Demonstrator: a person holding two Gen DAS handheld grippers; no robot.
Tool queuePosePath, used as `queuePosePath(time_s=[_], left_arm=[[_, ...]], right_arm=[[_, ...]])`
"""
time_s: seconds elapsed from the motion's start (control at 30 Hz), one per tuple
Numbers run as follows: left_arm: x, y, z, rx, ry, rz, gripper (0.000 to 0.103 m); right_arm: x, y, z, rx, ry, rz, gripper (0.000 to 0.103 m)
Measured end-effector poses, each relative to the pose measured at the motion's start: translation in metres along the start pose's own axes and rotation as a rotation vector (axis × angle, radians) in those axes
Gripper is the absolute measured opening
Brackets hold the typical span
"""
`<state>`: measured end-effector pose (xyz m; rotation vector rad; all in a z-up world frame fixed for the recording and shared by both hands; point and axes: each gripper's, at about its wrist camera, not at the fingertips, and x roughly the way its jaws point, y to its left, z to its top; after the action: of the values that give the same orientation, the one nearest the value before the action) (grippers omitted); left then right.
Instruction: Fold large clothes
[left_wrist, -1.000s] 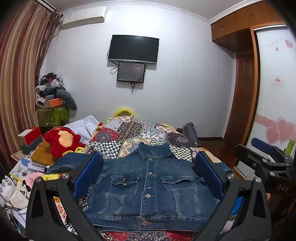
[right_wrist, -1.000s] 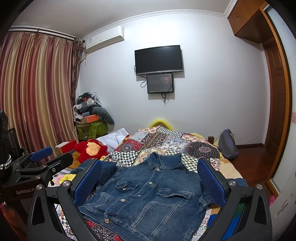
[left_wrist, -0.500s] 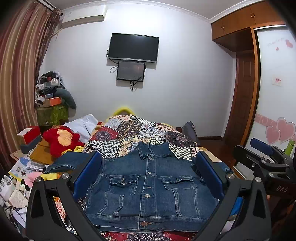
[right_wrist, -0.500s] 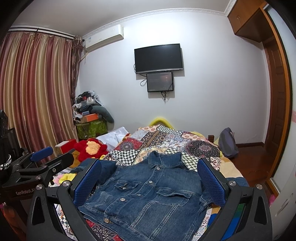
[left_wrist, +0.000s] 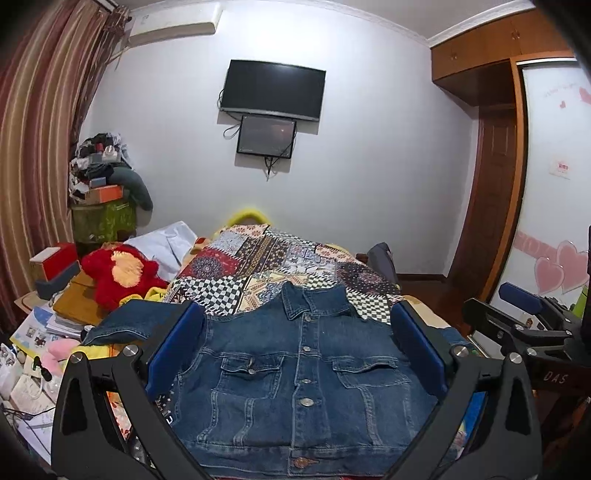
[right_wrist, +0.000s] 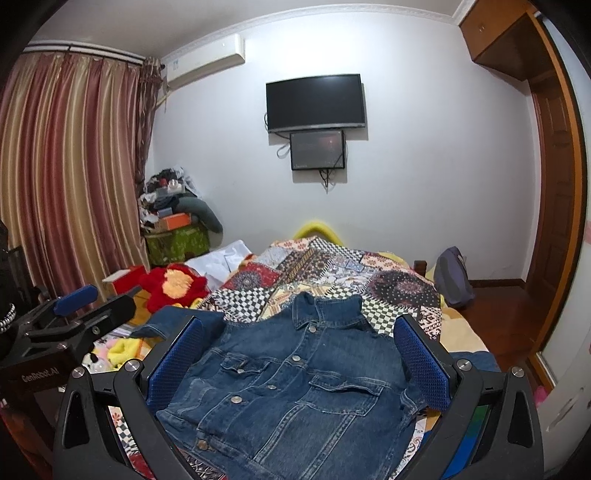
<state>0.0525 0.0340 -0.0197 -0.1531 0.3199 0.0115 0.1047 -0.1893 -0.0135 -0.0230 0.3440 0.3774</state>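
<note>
Denim jacket (left_wrist: 295, 373) lies front-up, buttoned, flat on the patchwork bedspread (left_wrist: 280, 258), collar toward 12 o'clock, hem toward 6. Going L to R in left wrist view: striped curtain (left_wrist: 33, 155) at 9 o'clock, cluttered pile w/ green box (left_wrist: 101, 218) below it, red plush toy (left_wrist: 120, 275) at approx 8 o'clock beside the bed, one jacket sleeve (left_wrist: 136, 321) spread out toward it. Left gripper (left_wrist: 295, 354) is above the jacket, blue pads spread wide, one at 8 and one at 4 o'clock, nothing between them; whether they touch the cloth can't be told. TV (left_wrist: 272, 90) on wall at 12, smaller screen (left_wrist: 266, 136) just under it. Wardrobe (left_wrist: 495, 155) at 2 o'clock; right gripper (left_wrist: 524, 321) shows at 3–4 o'clock, side-on. Right wrist view: left gripper body (right_wrist: 70, 321) at 9 o'clock, jacket (right_wrist: 295, 384) centred btwn the right gripper's (right_wrist: 295, 358) blue pads, also wide apart & holding nothing; bag (right_wrist: 452, 277) near the bed's edge at 3 o'clock.
</note>
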Motion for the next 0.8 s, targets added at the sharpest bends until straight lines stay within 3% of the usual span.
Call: queuePosePath(time_s=[0.2, 0.57, 0.8], left_arm=[[0.041, 0.033, 0.002, -0.037, 0.062, 0.04, 0.103], [0.136, 0.134, 0.004, -0.135, 0.2, 0.178, 0.103], [0.194, 0.215, -0.018, -0.22, 0.34, 0.276, 0.103]], right_arm=[[0.052, 0.004, 0.002, -0.021, 0.056, -0.009, 0.103], [0.174, 0.012, 0.012, -0.078, 0.177, -0.001, 0.103], [0.264, 0.013, -0.004, -0.124, 0.359, -0.018, 0.103]])
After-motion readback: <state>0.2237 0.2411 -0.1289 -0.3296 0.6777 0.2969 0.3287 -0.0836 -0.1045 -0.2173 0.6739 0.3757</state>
